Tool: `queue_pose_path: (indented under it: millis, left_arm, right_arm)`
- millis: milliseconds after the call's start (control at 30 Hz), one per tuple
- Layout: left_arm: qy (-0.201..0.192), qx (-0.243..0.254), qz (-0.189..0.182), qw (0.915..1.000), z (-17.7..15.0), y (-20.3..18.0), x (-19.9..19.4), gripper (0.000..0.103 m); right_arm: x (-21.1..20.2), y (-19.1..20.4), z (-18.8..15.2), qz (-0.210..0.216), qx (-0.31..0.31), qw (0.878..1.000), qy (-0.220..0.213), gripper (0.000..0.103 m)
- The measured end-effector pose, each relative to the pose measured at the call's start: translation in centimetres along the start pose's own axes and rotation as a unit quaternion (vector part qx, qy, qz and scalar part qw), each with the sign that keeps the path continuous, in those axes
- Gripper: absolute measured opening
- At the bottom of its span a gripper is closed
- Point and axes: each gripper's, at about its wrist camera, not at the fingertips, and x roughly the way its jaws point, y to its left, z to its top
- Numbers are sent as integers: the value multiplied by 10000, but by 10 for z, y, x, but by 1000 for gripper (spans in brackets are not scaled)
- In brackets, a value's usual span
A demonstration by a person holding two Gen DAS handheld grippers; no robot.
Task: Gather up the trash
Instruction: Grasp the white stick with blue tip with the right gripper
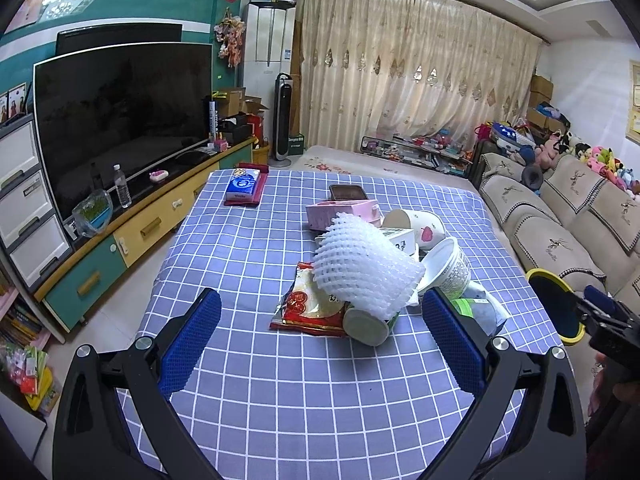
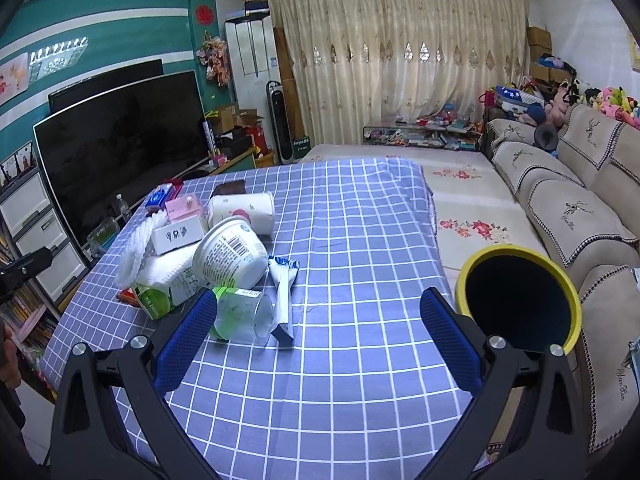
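A: How is the left claw point(image 1: 320, 336) standing?

B: Wide apart, nothing between its blue pads point(image 1: 192, 344). It hangs over the checked desk point(image 1: 248, 420), short of the trash.

A: And what lies ahead of it?

B: A heap. Nearest, just beyond the pads, a red snack bag point(image 1: 308, 308) lies flat with a paper cup point(image 1: 370, 326) on its side touching it. A white foam net point(image 1: 364, 268) sits on top of both. Close to the right pad a white tub point(image 1: 448, 266) is tipped over, and a green-labelled pack point(image 1: 476, 308) shows behind that pad.

A: Farther out?

B: A cup with a pink mark point(image 1: 420, 228) on its side, a pink box point(image 1: 340, 214), and well beyond to the left a blue tissue pack point(image 1: 242, 186).

A: The right claw point(image 2: 320, 332)?

B: Also spread wide and empty, above the desk. Just inside its left pad a clear plastic cup point(image 2: 244, 316) lies on its side with a torn wrapper point(image 2: 282, 280) beside it. The tub point(image 2: 228, 254) and the pack point(image 2: 168, 284) are ahead to the left, touching each other.

A: Where is the bin?

B: A yellow-rimmed bin point(image 2: 520, 296) with a dark inside stands right behind the right pad, off the desk's edge, against the sofa point(image 2: 560, 208). In the left view its rim point(image 1: 556, 304) shows far right, beside the other handle.
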Motion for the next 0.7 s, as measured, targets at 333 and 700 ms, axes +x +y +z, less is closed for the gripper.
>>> queue_pose_path:
  millis: [333, 700]
  left_arm:
    - [158, -26, -108, 9998, -3, 4, 21, 99]
    - [270, 111, -344, 9990, -4, -13, 40, 99]
  right_arm:
    - [50, 0, -9, 177, -101, 9974, 690, 55]
    - [74, 3, -16, 399, -68, 9948, 935, 38]
